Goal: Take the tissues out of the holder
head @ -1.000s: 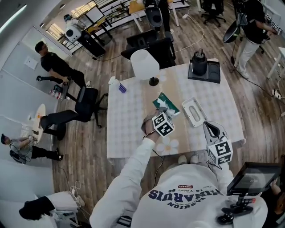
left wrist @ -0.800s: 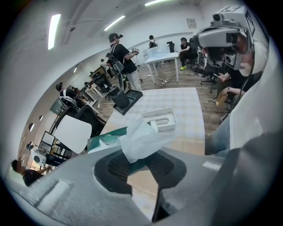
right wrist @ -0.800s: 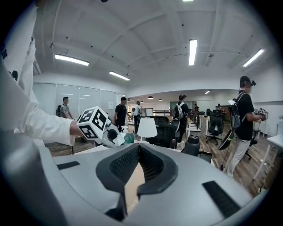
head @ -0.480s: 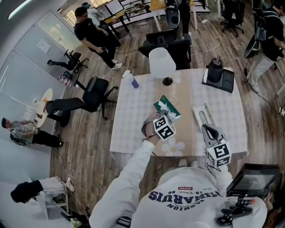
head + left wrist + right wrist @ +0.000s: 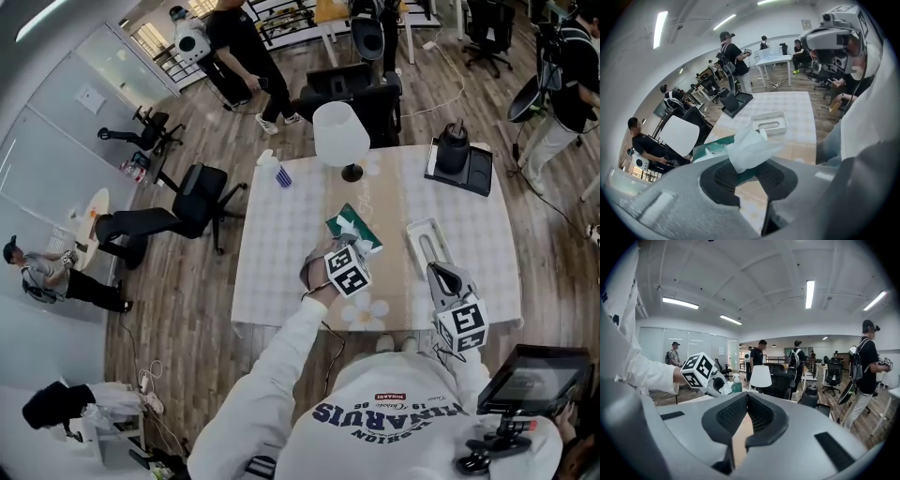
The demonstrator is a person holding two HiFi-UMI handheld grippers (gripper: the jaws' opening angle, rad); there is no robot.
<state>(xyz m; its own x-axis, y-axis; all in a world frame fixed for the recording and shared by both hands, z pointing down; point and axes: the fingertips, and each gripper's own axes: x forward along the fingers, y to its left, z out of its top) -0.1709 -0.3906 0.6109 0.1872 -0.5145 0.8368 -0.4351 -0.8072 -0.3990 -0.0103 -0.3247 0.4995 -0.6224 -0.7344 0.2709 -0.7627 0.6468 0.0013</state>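
"Gripping anything with your left tool [image 5: 749, 173]?"
"Yes, you've pinched it on a white tissue [image 5: 752, 145] rising from the green pack [image 5: 367, 240]. That pack lies on the table [image 5: 281, 234], near the white holder [image 5: 415, 230]. Your right tool [image 5: 746, 397] is closed, empty."

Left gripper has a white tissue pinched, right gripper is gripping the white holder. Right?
Not quite. The right gripper is empty: the right gripper view shows nothing between its jaws, and the white holder lies on the table. The left gripper does pinch a white tissue.
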